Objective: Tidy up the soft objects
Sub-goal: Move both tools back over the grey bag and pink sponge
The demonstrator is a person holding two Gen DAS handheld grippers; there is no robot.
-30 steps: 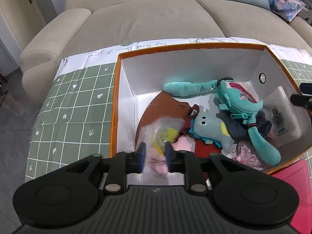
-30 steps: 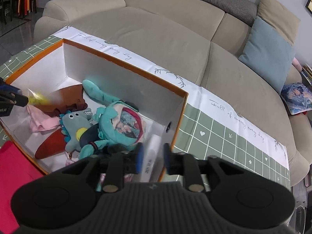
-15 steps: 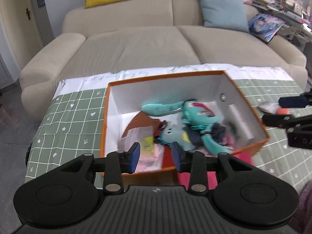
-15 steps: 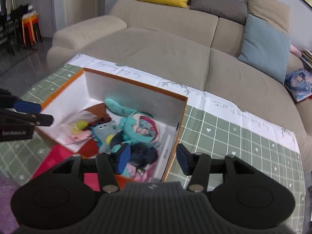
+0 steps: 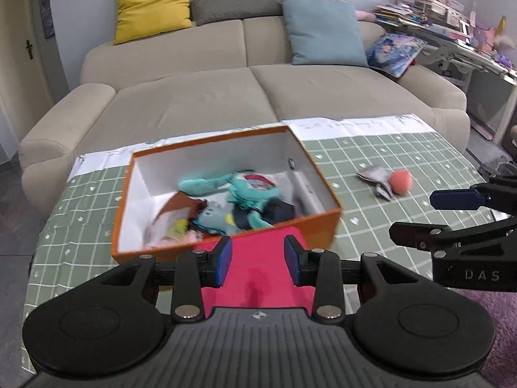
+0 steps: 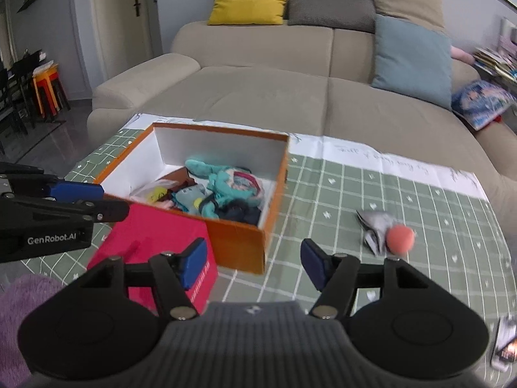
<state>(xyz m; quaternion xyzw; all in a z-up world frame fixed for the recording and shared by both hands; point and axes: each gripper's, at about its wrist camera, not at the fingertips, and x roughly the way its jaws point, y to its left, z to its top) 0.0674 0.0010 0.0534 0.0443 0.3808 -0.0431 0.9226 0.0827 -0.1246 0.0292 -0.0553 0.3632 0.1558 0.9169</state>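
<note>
2 claws are mine, both empty. My left claw [image 5: 258,264] has its jaws apart with nothing between them, hanging over the pink lid [image 5: 258,271] just in front of the orange box [image 5: 290,226]. My right claw [image 6: 253,264] is opening, nothing between its jaws, near the box's front right corner. Soft toys [image 6: 223,190] lie piled inside the box; 1 grey and pink toy [image 6: 387,231] lies on the tabletop [image 6: 436,200] well right of the box.

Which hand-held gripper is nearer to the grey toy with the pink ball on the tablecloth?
Right. The right hand-held gripper hangs just short of the grey toy with the pink ball, jaws opening and empty. The left hand-held gripper is over the red lid, beside the orange box.
</note>
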